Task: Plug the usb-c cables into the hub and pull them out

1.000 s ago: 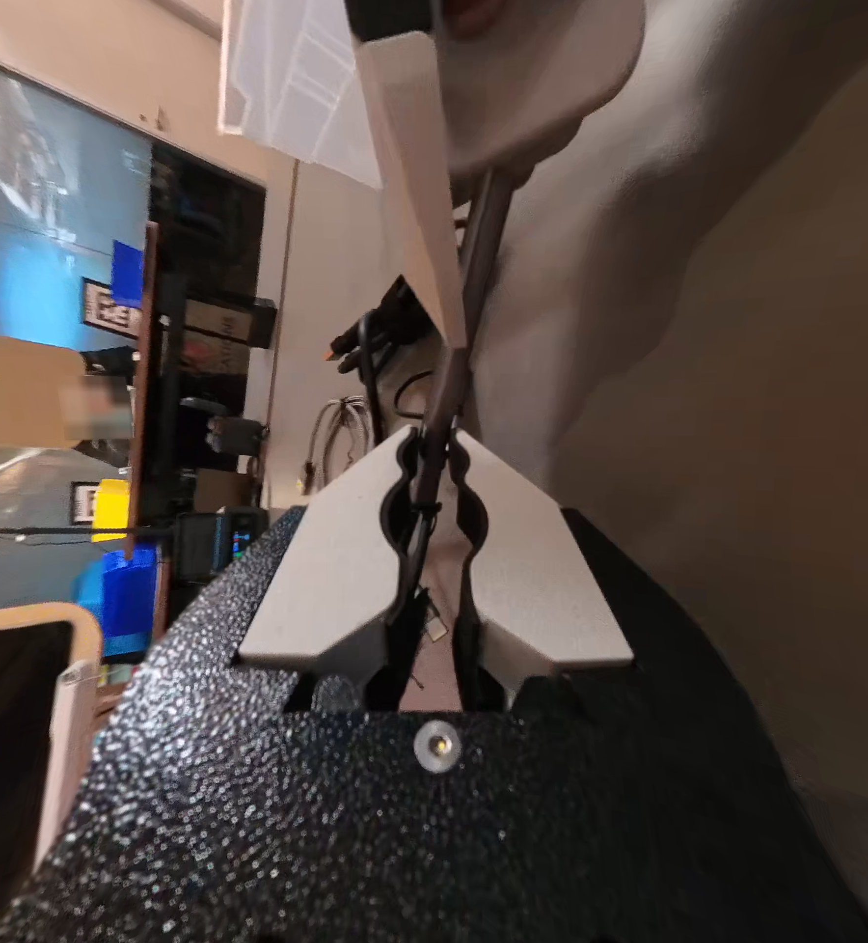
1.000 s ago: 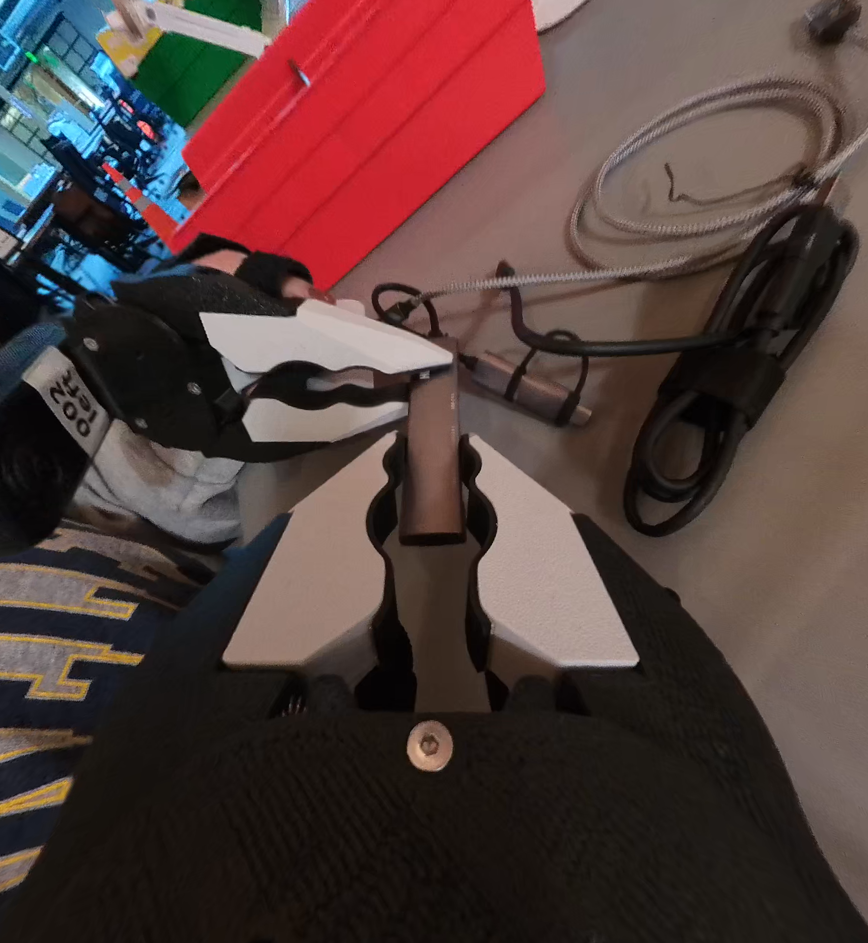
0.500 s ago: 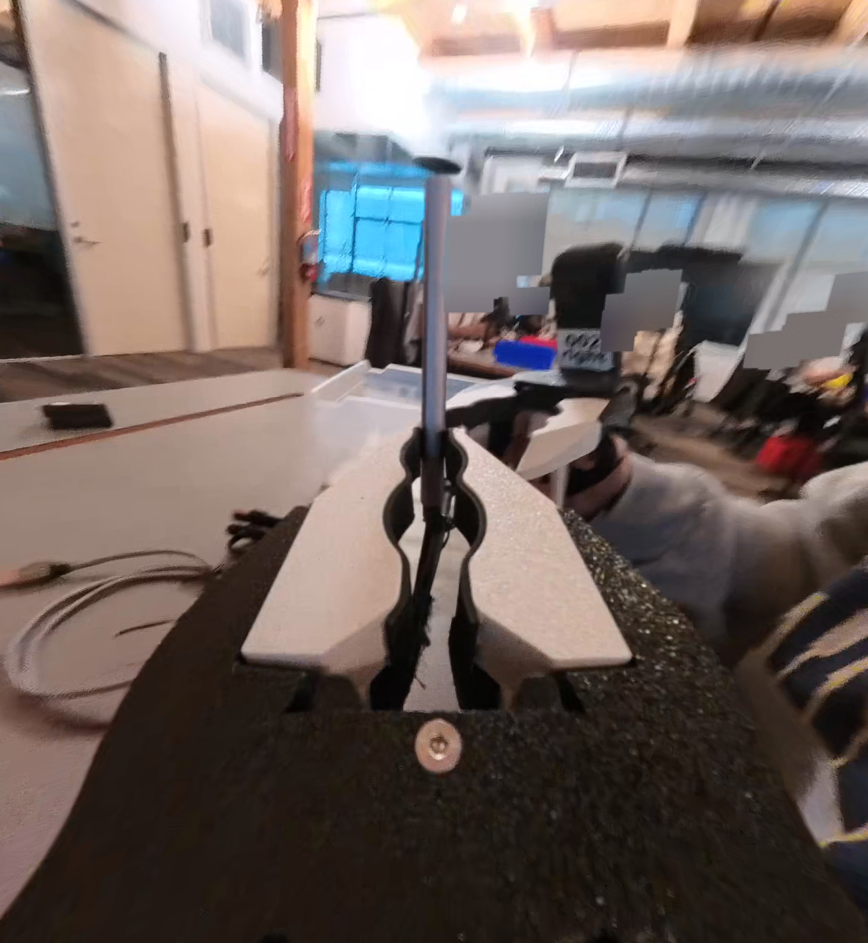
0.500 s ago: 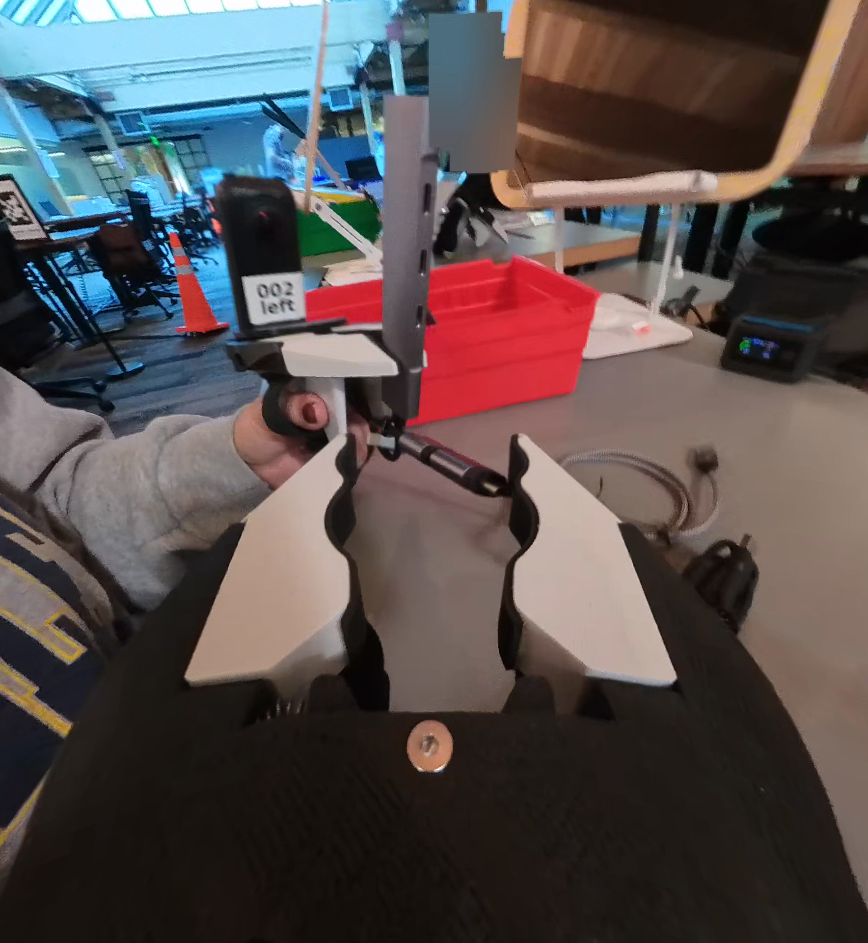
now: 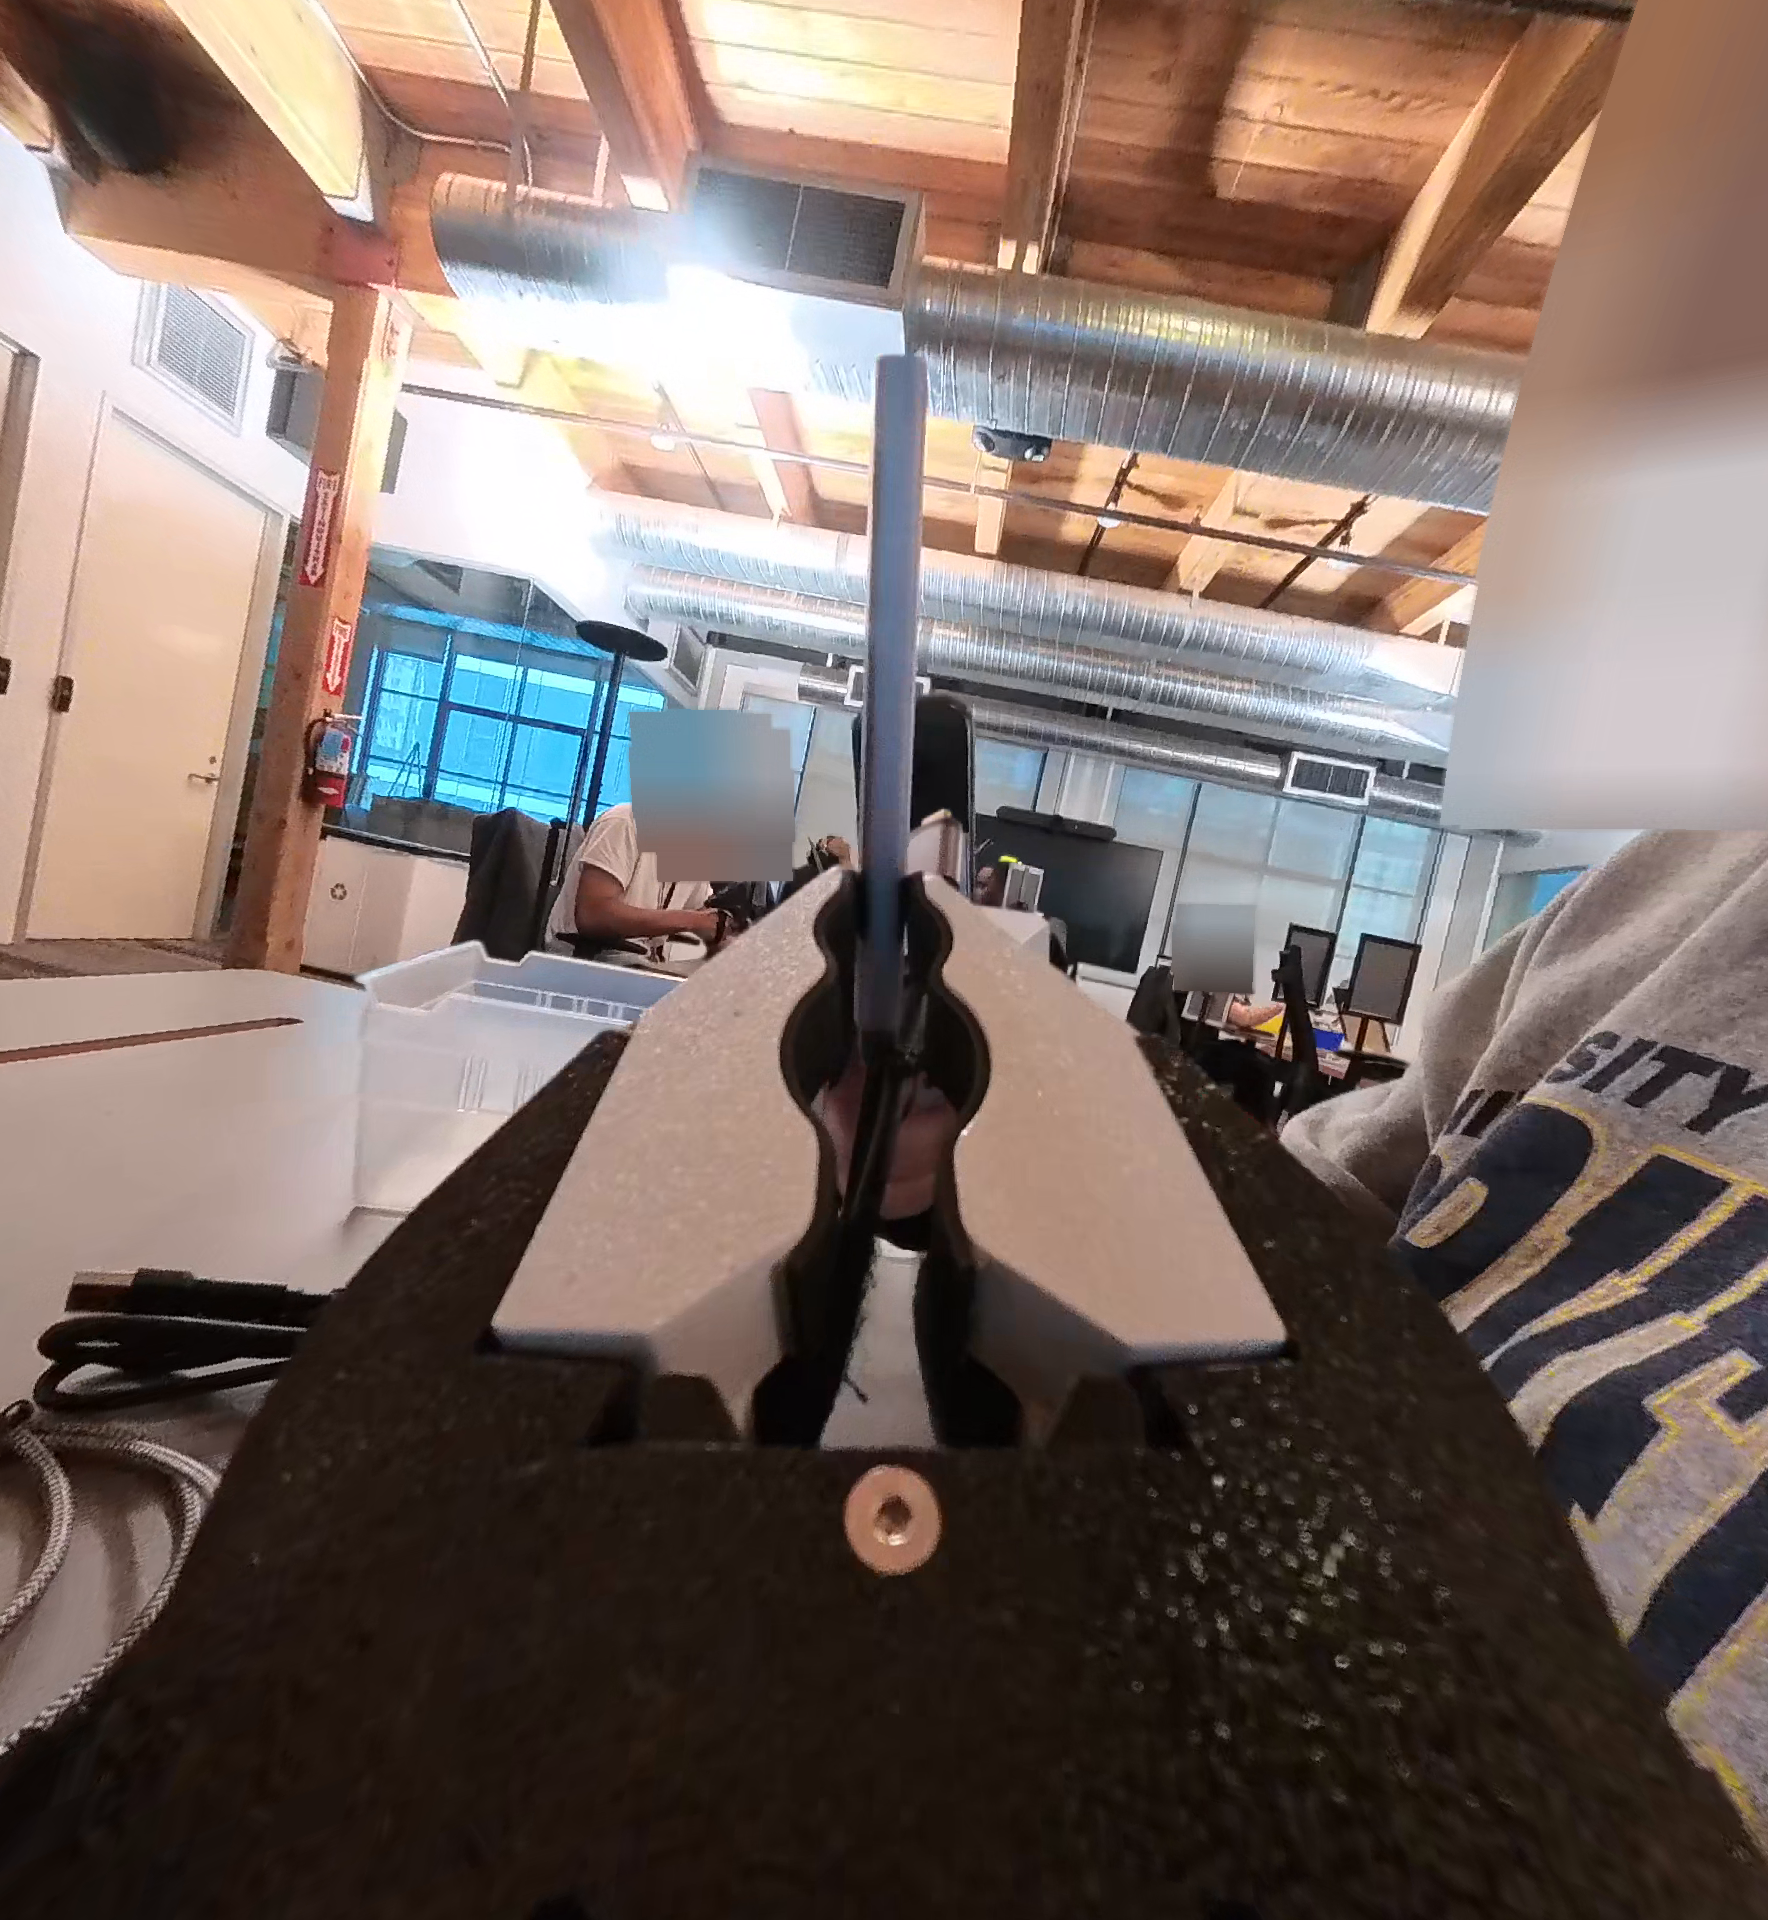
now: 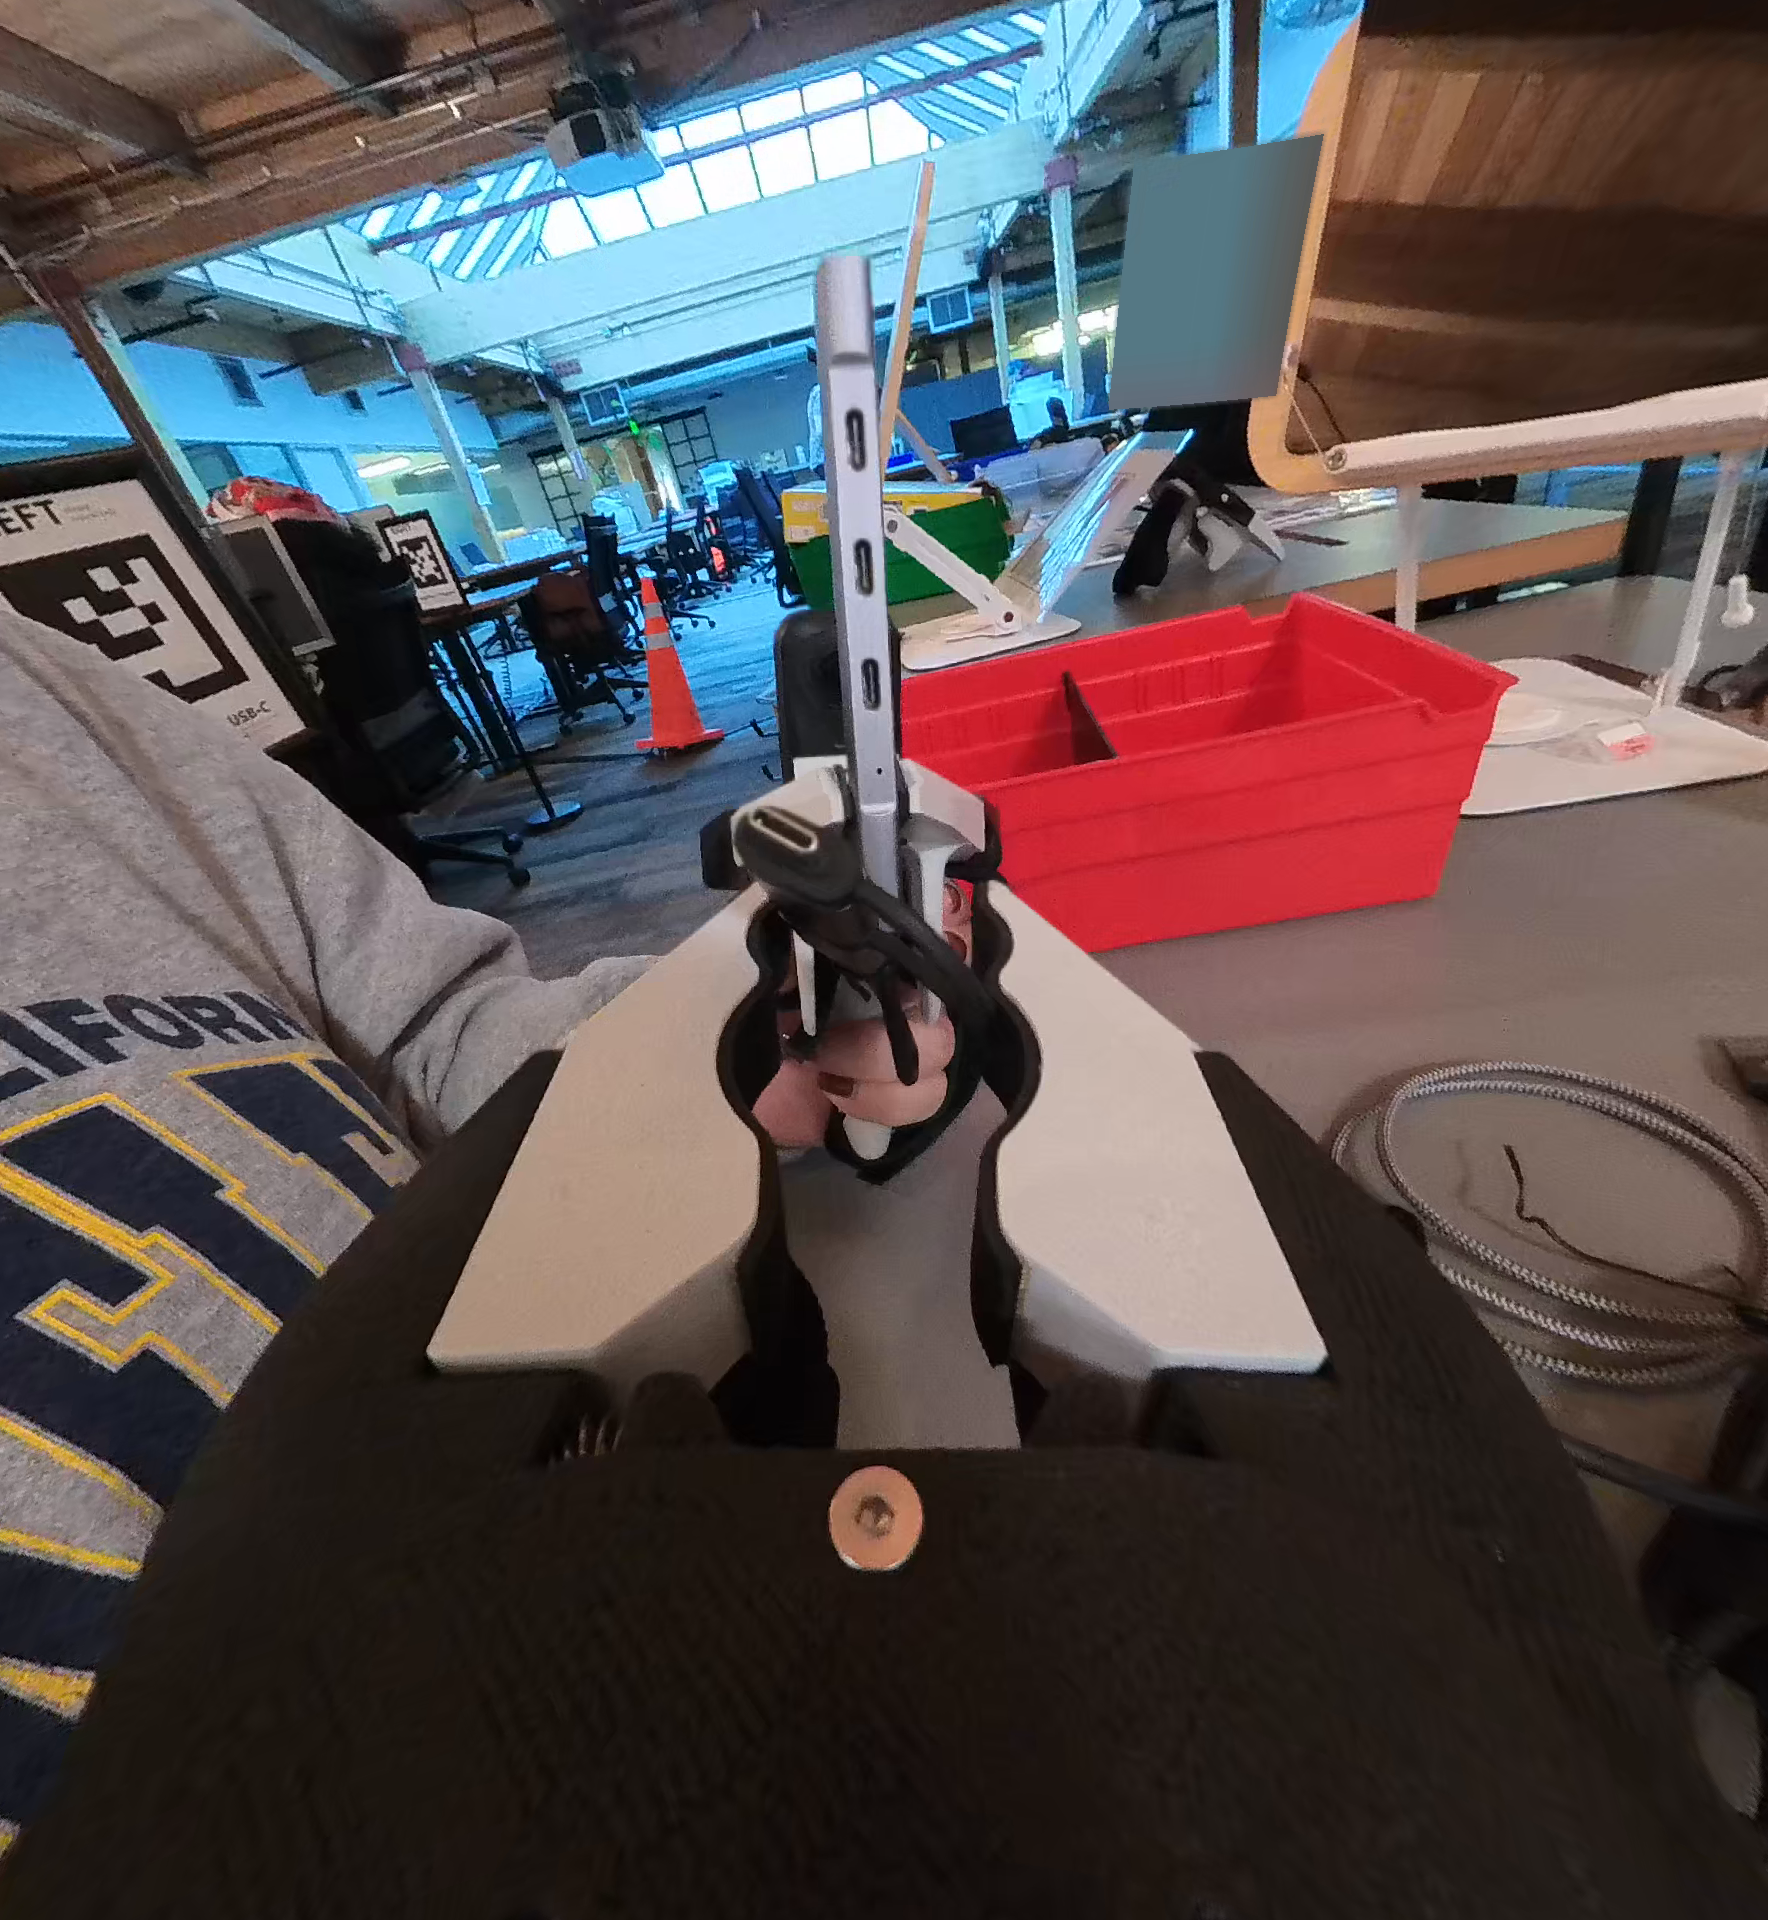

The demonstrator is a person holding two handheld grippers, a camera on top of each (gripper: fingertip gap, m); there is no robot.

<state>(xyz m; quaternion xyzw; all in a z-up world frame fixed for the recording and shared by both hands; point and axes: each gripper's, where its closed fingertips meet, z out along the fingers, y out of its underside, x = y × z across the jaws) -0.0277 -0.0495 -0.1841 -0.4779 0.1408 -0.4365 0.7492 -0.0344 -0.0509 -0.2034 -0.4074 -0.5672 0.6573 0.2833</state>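
A: Describe the hub (image 6: 857,540) and its handling properties.

B: A slim grey metal bar. It looks rigid, light and smooth, so likely to slip under side load. It stands upright, lower end pinched between the jaws of the left gripper (image 5: 885,904), which are closed on it. In the right wrist view the port edge faces the camera; all visible ports look empty.

A: Where should it be held?

B: At the lower end, as now, below the ports. A grip further up would cover a port.

A: And the plug?

B: A black usb-c plug (image 6: 792,836) on the hub's short tail cable sits at 9 o'clock from the hub's base, just beside it, opening toward the camera. Hold a plug by its moulded body, not the soft cable.

A: Position relative to the right gripper (image 6: 875,914)?

B: Its jaws stand apart and hold nothing. Hub and plug lie beyond the fingertips, at 12 o'clock.

A: Other cables?

B: A braided cable (image 6: 1586,1195) lies coiled on the table (image 6: 1534,966) at 3 o'clock; a black cable (image 5: 163,1340) appears at 9 o'clock in the left view.
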